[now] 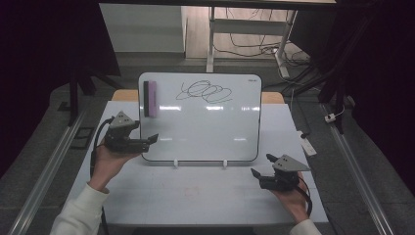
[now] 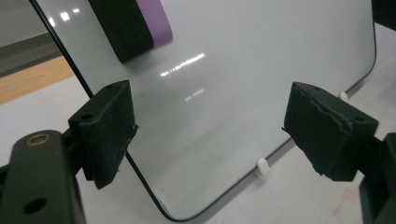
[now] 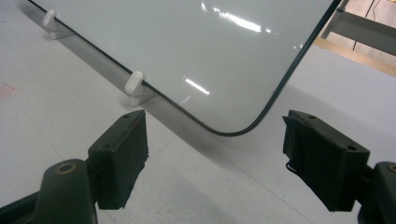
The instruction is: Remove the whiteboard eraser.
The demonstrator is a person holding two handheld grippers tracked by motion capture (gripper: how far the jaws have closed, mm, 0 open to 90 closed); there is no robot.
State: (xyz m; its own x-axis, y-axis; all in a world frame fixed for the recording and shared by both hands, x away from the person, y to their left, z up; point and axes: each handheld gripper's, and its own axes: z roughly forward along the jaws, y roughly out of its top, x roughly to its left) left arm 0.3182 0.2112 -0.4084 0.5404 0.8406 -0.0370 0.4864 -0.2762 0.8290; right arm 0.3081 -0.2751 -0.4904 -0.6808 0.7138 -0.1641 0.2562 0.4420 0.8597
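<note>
Both tongs wide apart (seemingly touching nothing): left tongs (image 1: pixel 149 140), right tongs (image 1: pixel 262 165).

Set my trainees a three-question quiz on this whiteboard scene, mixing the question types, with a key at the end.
1. True or false: the left tool is shut on the eraser.
2. Where does the scribble sit on the whiteboard: A top, B bottom edge, C left edge?
3. Fill in: the right tool hovers near the board's lower ____ corner.

Key: 1 false, its jaws stand open; 2 A; 3 right.
</note>
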